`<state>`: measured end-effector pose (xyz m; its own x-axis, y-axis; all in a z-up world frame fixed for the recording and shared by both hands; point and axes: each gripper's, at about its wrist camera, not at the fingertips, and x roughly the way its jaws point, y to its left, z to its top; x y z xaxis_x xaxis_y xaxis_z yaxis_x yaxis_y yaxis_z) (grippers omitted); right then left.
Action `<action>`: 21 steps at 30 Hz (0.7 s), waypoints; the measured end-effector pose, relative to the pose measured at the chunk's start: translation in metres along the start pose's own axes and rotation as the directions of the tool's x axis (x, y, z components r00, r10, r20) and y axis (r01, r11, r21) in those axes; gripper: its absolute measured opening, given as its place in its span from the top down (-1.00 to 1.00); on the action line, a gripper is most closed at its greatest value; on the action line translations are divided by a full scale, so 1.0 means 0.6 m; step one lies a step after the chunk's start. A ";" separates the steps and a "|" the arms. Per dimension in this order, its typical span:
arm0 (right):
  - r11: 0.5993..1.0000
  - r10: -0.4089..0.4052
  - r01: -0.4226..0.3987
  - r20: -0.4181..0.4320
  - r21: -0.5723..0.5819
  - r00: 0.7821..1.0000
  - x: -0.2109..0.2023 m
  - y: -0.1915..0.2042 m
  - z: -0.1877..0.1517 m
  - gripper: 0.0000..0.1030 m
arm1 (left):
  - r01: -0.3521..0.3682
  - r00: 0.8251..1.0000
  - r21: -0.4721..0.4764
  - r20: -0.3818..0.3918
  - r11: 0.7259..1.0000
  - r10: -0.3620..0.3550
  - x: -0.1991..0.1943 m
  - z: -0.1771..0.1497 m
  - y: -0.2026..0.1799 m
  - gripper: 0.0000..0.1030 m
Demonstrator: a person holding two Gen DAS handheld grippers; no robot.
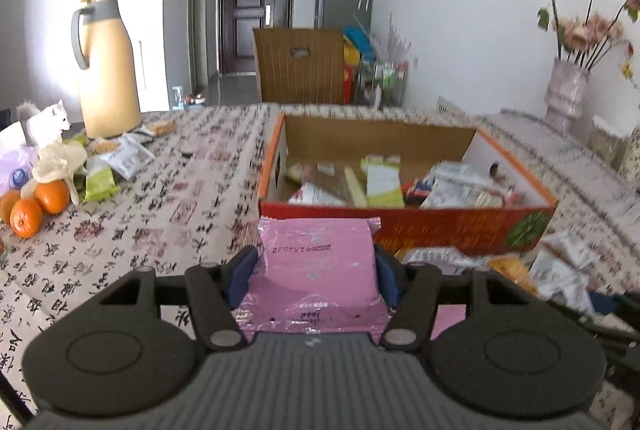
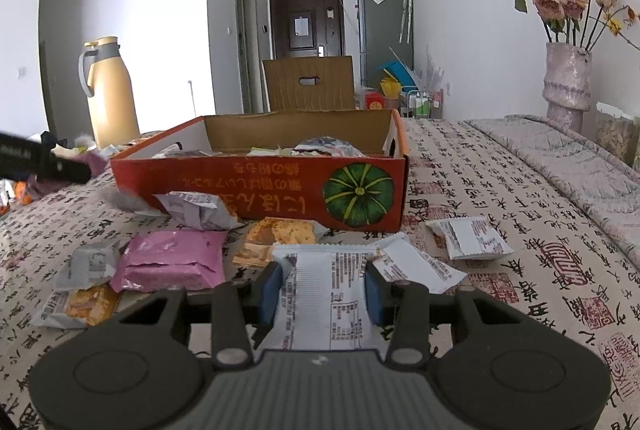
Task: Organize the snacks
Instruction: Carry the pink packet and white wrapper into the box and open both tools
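- Pink snack packet [image 1: 318,270] is clamped between the two pads of your left gripper [image 1: 316,272], raised just before the near wall of the box.
- White snack packet [image 2: 326,294] is squeezed between the pads of your right gripper [image 2: 324,292], low over the tablecloth [image 2: 520,230].
- Loose packets lie near on the cloth, among them a second pink packet [image 2: 170,266].
- Beyond them stands the orange cardboard box [image 2: 280,186], already holding several snacks.
- Far left you see a yellow thermos jug [image 1: 108,66].
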<state>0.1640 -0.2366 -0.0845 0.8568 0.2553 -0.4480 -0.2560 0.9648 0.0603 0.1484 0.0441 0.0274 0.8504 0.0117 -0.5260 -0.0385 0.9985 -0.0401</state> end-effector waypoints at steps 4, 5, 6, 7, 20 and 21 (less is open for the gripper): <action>1.000 0.017 -0.017 0.027 -0.018 0.999 -0.012 0.013 0.010 0.18 | 0.010 0.999 -0.011 0.032 1.000 -0.010 -0.013 0.011 -0.009 -0.21; 1.000 0.020 -0.020 0.035 -0.022 0.999 -0.015 0.016 0.014 0.18 | 0.013 0.999 -0.014 0.039 1.000 -0.013 -0.015 0.013 -0.012 -0.21; 0.999 0.023 -0.022 0.044 -0.025 0.999 -0.017 0.018 0.018 0.18 | 0.018 0.999 -0.018 0.044 1.000 -0.017 -0.015 0.016 -0.013 -0.21; 0.999 0.025 -0.024 0.054 -0.027 0.998 -0.019 0.020 0.023 0.18 | 0.022 0.999 -0.022 0.049 1.000 -0.021 -0.016 0.019 -0.016 -0.21; 0.999 0.019 -0.013 0.169 -0.039 0.985 -0.007 0.032 0.101 0.18 | 0.015 0.995 -0.055 0.099 0.998 -0.009 0.004 0.067 -0.041 -0.21; 0.999 0.018 -0.011 0.177 -0.040 0.984 -0.003 0.033 0.109 0.18 | 0.013 0.995 -0.056 0.101 0.998 -0.007 0.007 0.071 -0.043 -0.21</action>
<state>0.1864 -0.2138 -0.0242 0.9176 0.2802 -0.2819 -0.2837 0.9585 0.0293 0.1756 0.0205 0.0625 0.8992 0.0098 -0.4375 -0.0568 0.9939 -0.0945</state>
